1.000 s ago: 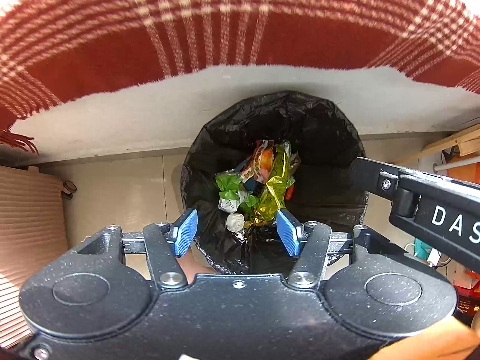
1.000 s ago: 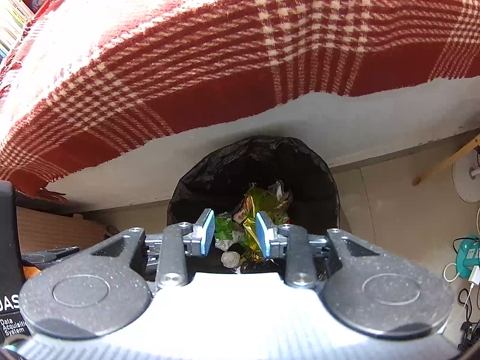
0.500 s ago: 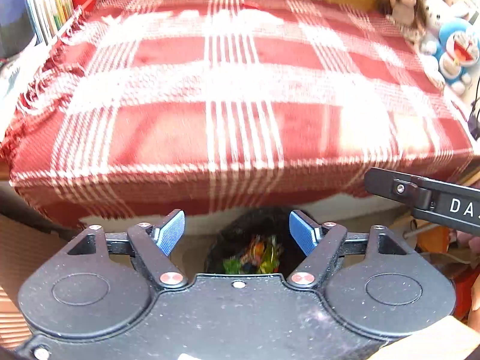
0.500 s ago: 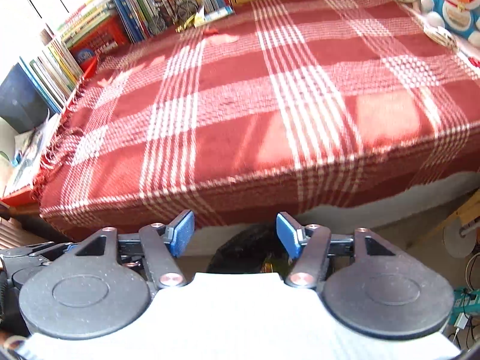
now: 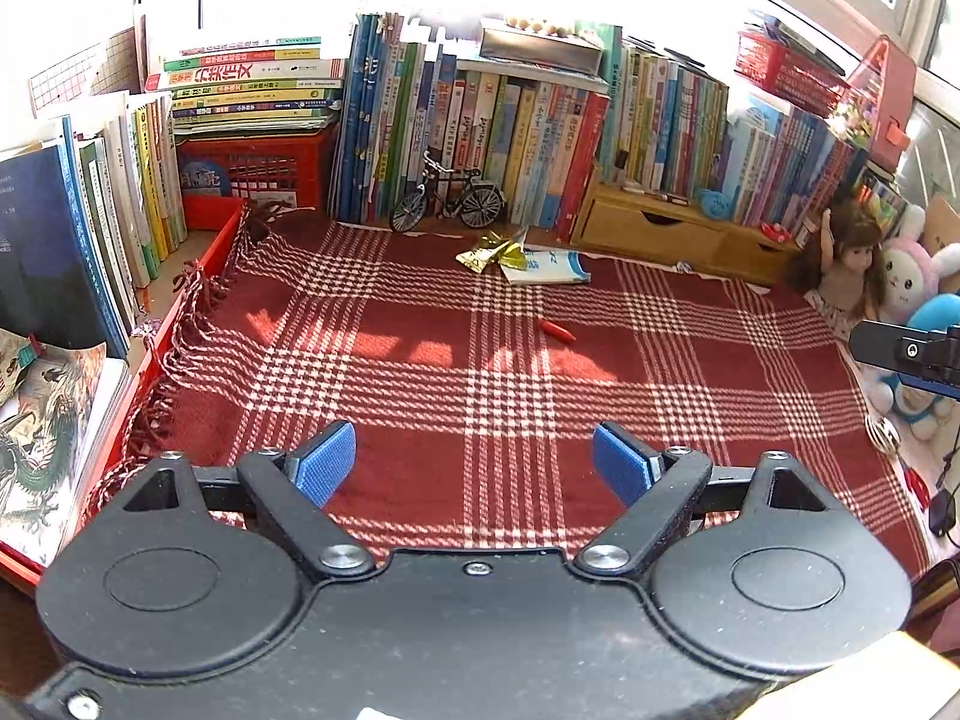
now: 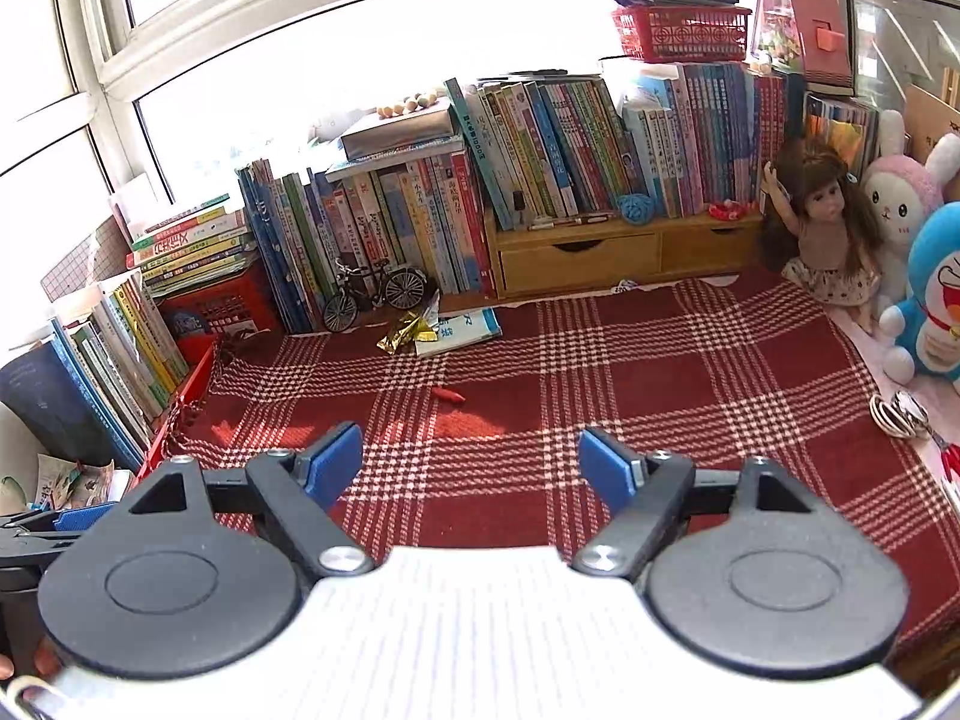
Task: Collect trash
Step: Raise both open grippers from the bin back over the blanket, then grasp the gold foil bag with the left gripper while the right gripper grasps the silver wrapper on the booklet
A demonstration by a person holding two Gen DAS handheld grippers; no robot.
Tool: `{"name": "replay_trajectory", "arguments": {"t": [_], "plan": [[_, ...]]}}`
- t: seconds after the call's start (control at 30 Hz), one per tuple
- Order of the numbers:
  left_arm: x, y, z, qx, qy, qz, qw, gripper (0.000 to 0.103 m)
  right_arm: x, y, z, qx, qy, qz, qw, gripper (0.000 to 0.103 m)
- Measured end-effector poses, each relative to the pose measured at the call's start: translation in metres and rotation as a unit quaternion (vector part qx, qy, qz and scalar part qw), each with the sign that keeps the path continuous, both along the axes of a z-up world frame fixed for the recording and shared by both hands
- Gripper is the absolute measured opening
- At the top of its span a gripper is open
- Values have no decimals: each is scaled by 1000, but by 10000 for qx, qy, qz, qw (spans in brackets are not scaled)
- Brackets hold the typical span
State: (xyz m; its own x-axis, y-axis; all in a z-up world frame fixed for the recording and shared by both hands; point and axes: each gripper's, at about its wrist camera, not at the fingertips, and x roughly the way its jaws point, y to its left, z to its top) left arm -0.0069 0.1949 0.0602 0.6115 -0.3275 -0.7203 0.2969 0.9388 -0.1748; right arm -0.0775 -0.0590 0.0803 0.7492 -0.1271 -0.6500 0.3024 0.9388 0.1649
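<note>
Trash lies on the red plaid blanket: a crumpled gold wrapper at the far edge, a blue-and-white packet beside it, and a small red wrapper nearer the middle. My left gripper is open and empty over the blanket's near part. My right gripper is open and empty too, well short of the trash. The bin is out of view.
Rows of books line the far edge and left side. A model bicycle, a wooden drawer unit, a doll and plush toys stand around the blanket.
Both grippers have swung up from above the black bin below the blanket's edge to face across the blanket toward the books. Both jaws have opened wider.
</note>
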Motion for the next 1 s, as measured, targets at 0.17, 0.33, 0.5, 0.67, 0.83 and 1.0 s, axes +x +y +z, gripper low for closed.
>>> {"name": "replay_trajectory", "arguments": {"t": [0.17,0.33,0.5,0.67,0.83,1.0], "plan": [[67,-34,0,-70,-103,523,9986,85,89,-52,1,-56,77,755,9971,90],[146,-81,-27,162,125,973,9950,84,169,-89,-22,-576,259,1910,9796,96],[205,-125,-66,577,479,1193,9900,78,217,-107,-65,-1079,674,2790,9518,96],[263,-157,-103,609,654,1220,9885,66,252,-117,-97,-1130,627,3105,9417,96],[313,-177,-142,635,830,1243,9867,50,292,-137,-128,-552,593,2884,9541,92],[347,-185,-172,772,754,1348,9850,50,316,-143,-156,-484,588,3179,9451,92]]}}
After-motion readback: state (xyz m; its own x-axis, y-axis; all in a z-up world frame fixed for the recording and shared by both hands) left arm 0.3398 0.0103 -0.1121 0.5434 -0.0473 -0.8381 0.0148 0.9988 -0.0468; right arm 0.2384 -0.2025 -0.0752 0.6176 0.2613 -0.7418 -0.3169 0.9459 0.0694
